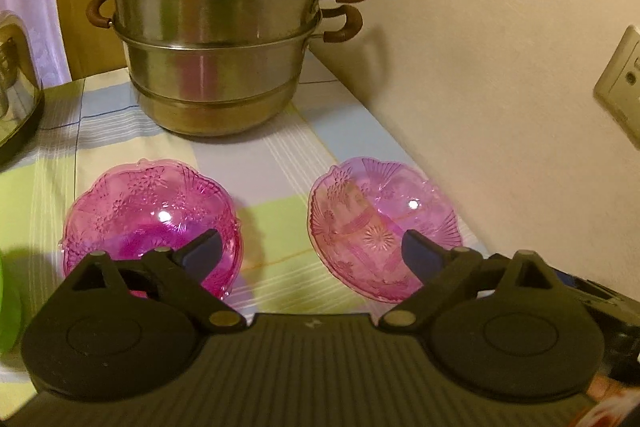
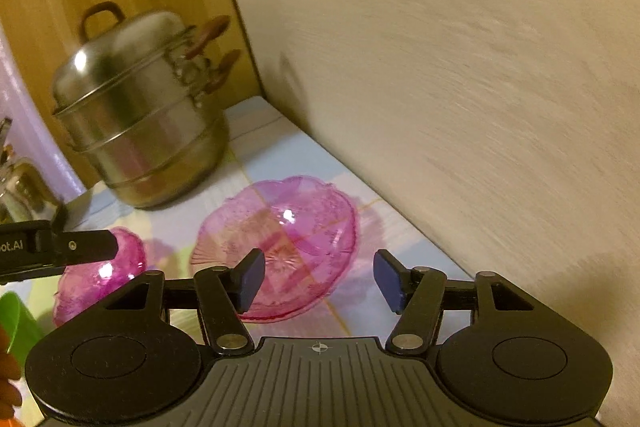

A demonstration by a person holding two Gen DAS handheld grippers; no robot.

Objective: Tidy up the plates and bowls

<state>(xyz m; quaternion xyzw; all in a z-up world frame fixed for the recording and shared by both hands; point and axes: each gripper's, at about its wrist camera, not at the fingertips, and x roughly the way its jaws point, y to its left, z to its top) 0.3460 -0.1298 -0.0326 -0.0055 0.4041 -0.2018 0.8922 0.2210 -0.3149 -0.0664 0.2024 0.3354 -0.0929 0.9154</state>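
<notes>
Two pink see-through patterned bowls stand apart on the checked tablecloth. In the left wrist view the left bowl (image 1: 152, 215) is deeper pink and the right bowl (image 1: 380, 223) is paler, near the wall. My left gripper (image 1: 312, 251) is open and empty, hovering above the gap between them. In the right wrist view the right bowl (image 2: 288, 239) lies just ahead of my open, empty right gripper (image 2: 320, 279); the left bowl (image 2: 100, 275) sits at lower left, partly hidden by the left gripper's black body (image 2: 60, 247).
A tall steel steamer pot (image 1: 216, 39) with brown handles stands at the back; it also shows in the right wrist view (image 2: 140, 123). The wall (image 1: 500, 87) with sockets runs along the right. A green object (image 2: 20, 323) and a metal kettle (image 1: 16, 95) are at the left.
</notes>
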